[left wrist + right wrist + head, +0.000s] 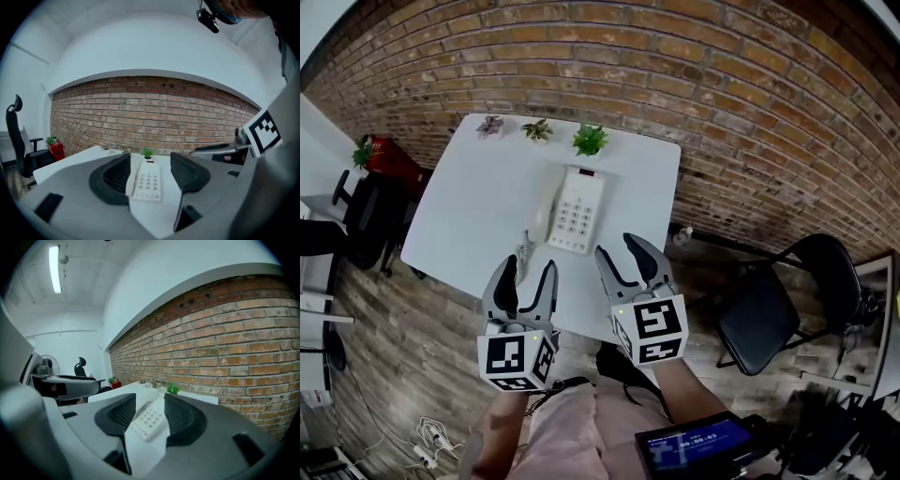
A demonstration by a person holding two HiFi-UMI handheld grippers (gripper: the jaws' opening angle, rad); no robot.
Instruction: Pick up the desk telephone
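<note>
On table top: desk telephone [577, 208] lying flat near middle of white table [459, 225], long side running toward far edge, keypad facing up.
Handset [541, 208]: sitting in cradle on phone's left side; coiled cord [525, 249] trailing out toward near edge.
Left gripper [531, 267]: hovering over near edge of table, tips just beside cord; fingers standing apart, holding nothing, pads touching nothing.
Left gripper view: showing phone framed in gap btw. jaws, but lying further off on table, w/o contact.
Right gripper [617, 246]: hovering over near edge too, just right of phone's near corner, close but apart from it; fingers standing apart, gripping nothing.
Right gripper view: showing phone at a slant btw. the open jaws, lying beyond them, not touching.
Marker cubes [516, 359]: sitting at rear of each gripper, facing up to head camera.
Far edge: three small potted plants [537, 129] standing in a row beyond phone, next to brick wall [694, 75].
Right of table: black chair [769, 314] standing on wood floor [412, 319].
Left of table: black office chair [361, 211] standing near; red container w/ green plant [380, 155] standing behind it.
</note>
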